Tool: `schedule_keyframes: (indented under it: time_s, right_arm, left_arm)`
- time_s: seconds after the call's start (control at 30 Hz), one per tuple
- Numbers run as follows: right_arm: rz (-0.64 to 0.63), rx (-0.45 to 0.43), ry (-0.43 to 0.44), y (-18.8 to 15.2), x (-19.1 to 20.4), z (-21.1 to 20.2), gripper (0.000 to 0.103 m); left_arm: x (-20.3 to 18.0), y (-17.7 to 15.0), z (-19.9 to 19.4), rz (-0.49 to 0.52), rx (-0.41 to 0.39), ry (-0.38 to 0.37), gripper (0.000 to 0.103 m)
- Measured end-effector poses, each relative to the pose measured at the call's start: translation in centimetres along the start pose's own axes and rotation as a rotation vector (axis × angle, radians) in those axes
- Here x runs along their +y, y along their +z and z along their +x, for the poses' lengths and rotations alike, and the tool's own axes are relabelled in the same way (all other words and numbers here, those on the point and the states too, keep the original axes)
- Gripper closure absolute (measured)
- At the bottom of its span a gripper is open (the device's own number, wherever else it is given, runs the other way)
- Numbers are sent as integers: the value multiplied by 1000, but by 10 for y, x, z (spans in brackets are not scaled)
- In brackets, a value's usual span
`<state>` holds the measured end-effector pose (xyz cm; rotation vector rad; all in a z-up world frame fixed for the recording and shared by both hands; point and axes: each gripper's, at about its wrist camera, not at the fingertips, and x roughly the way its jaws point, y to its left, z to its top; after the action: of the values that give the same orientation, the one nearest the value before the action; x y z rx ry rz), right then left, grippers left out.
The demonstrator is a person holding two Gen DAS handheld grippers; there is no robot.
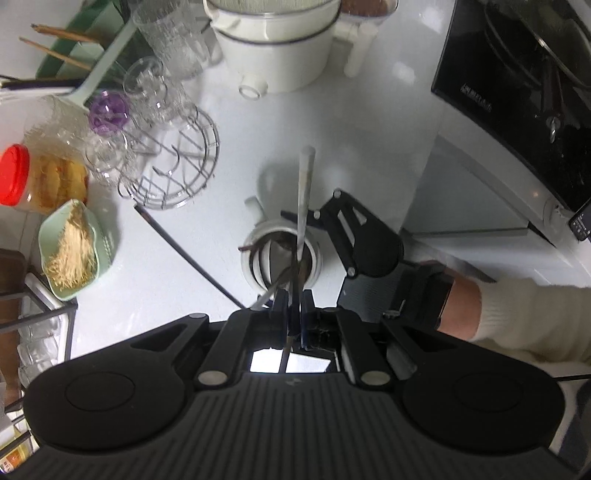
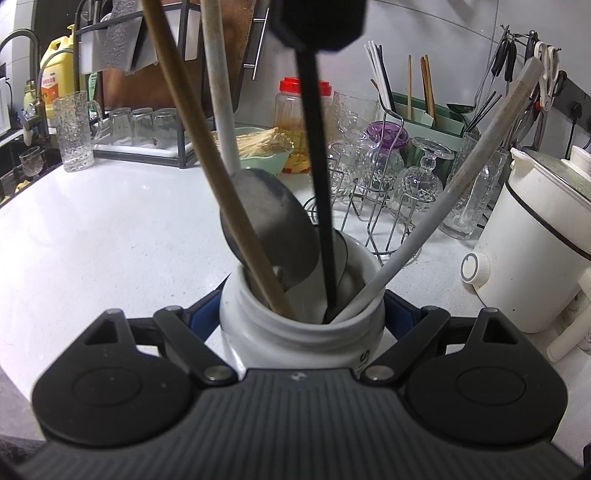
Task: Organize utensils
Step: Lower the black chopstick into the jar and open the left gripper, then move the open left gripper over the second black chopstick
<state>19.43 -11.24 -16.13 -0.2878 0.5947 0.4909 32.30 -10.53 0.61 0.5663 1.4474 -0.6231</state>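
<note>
A white jar (image 2: pixel 295 339) stands on the white counter, and my right gripper (image 2: pixel 301 314) is shut on its sides with the blue pads (image 2: pixel 207 314) against it. Inside lean a wooden handle (image 2: pixel 207 147), a grey metal spoon (image 2: pixel 273 221), a pale grey handle (image 2: pixel 461 173) and a thin black stick (image 2: pixel 317 166). Straight above the jar (image 1: pixel 247 266), my left gripper (image 1: pixel 293 301) points down and is shut on the black stick (image 1: pixel 294 273), whose lower end is inside the jar. The left gripper (image 2: pixel 317 22) shows as a dark mass at the top of the right wrist view.
A black chopstick (image 1: pixel 184 254) lies on the counter left of the jar. Beyond it stand a wire rack (image 1: pixel 177 166) with glasses, a green dish of toothpicks (image 1: pixel 70 251) and a red-lidded jar (image 1: pixel 14 173). A white electric pot (image 1: pixel 277 48) and a black stove (image 1: pixel 517 92) stand behind.
</note>
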Motion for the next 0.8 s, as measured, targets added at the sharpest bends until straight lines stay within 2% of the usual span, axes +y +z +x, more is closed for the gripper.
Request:
schedule_keyframes:
  time_s: [0.03,0.1,0.17,0.23,0.33,0.47,0.5,0.53,0.6,0.8]
  right_arm:
    - [1,2,1,0,0,0,11]
    - [3,2,4,1,-1,0,11]
    - [18,-2,22,2,-4,0,12]
    - [46,-5,39,3,-10,0,13]
    - [46,-8,39,4,-10,0,13]
    - [46,1,46,6,-10,1,12]
    - [50,2,48,6,-11,1,9]
    - [55,3,61,7,-13,2,0]
    - [63,-5,90,7,-12,1,0]
    - [95,-4,105,6,-17,0,0]
  left_arm:
    - [1,0,-3,-8,-9,2,95]
    - [4,-2,-13,-33,-37,-8,86]
    - [9,-6,-25,-75,-81,-27,64]
    - [15,-12,-39,-123,-135,-26,60]
    - [25,-29,-58,-197,-213,-34,55]
    - [36,-60,-82,-290,-324,-25,55]
    - [37,-69,-87,-310,-353,-24,55]
    - [39,-78,-91,-330,-378,-27,54]
    - [45,-96,-97,-376,-425,-32,54]
    - [77,-159,-101,-572,-549,-25,54]
